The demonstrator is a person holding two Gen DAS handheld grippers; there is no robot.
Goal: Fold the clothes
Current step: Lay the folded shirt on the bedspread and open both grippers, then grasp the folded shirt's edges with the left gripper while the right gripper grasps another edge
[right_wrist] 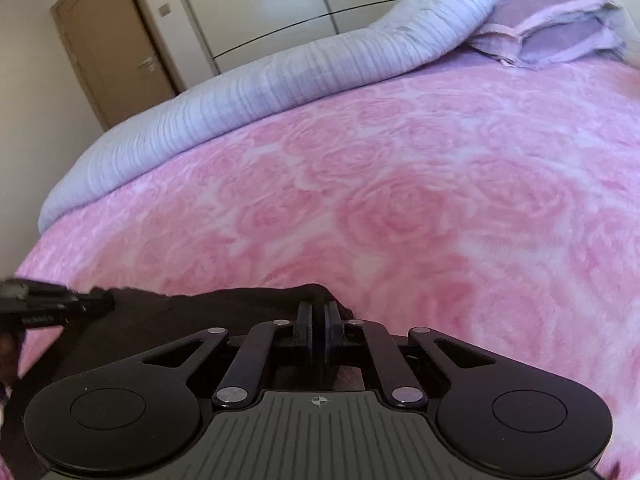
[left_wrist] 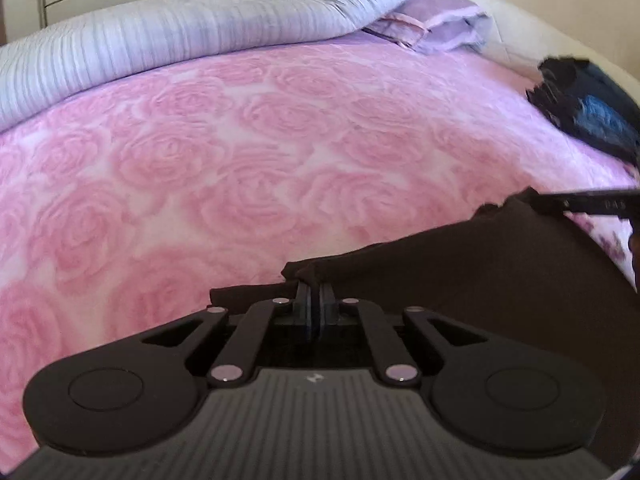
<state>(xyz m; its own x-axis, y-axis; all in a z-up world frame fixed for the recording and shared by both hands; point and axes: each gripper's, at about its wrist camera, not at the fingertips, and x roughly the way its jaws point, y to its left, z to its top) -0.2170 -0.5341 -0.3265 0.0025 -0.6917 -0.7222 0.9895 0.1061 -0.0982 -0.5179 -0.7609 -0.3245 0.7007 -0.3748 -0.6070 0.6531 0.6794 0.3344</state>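
Note:
A dark brown garment [left_wrist: 460, 264] lies near the front edge of the bed on a pink rose-patterned blanket [left_wrist: 240, 152]. My left gripper [left_wrist: 315, 290] is shut on a bunched corner of it, with cloth pinched between the pads. In the left wrist view my right gripper [left_wrist: 538, 201] comes in from the right, clamped on the garment's other top corner. The right wrist view shows my right gripper [right_wrist: 319, 308] shut on the garment's [right_wrist: 180, 312] edge, and my left gripper [right_wrist: 106, 300] gripping the far corner at the left. The cloth sags between the two grips.
A rolled grey-lilac striped duvet [left_wrist: 180, 36] runs along the far side of the bed, with a purple pillow [left_wrist: 444, 24] beside it. A pile of dark clothes [left_wrist: 592, 116] sits at the right edge. A wardrobe [right_wrist: 260, 4] and a door [right_wrist: 108, 44] stand behind.

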